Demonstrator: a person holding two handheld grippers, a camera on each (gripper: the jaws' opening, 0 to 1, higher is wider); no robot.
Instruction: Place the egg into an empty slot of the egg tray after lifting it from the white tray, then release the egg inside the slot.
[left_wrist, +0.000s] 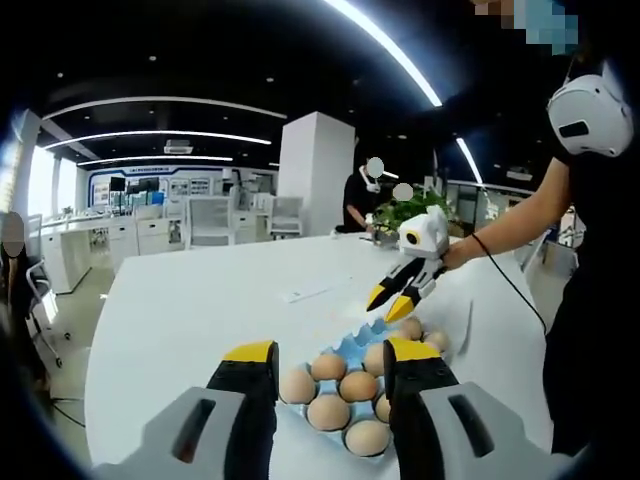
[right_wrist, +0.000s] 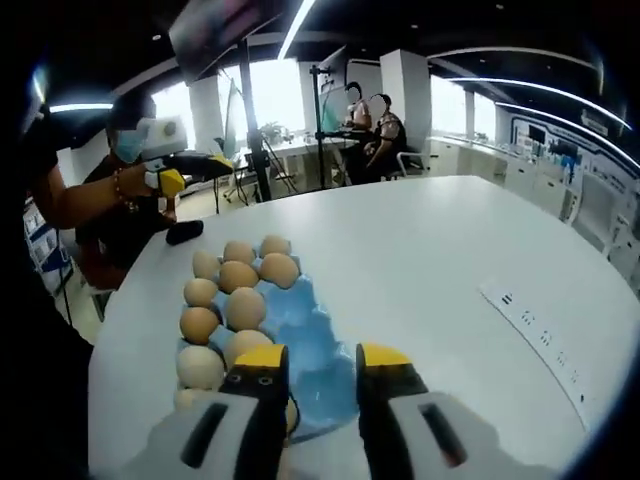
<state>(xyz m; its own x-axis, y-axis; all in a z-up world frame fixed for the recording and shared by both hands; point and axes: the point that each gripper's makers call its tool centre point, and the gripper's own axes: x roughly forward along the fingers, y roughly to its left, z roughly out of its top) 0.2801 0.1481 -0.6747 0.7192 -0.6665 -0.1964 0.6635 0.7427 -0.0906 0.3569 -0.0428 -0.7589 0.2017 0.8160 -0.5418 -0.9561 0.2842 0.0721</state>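
Note:
A blue egg tray (left_wrist: 346, 346) lies on the white table and holds several brown eggs (left_wrist: 329, 366). My left gripper (left_wrist: 331, 352) hovers open just above the tray's near end, with nothing between its jaws. The right gripper (left_wrist: 391, 301), held by a person's hand, hangs over the tray's far end with its yellow tips slightly apart. In the right gripper view the eggs (right_wrist: 245, 308) fill the left side of the tray (right_wrist: 302, 322), and bare blue slots show on its right side. My right gripper (right_wrist: 323, 358) is open and empty over those slots. The left gripper (right_wrist: 195, 170) shows at upper left.
The large white table (right_wrist: 430, 260) stretches right with a printed paper strip (right_wrist: 540, 330) on it. A small black object (right_wrist: 185, 232) lies near the table edge beyond the tray. A potted plant (left_wrist: 410, 212) stands at the table's far side, with seated people behind.

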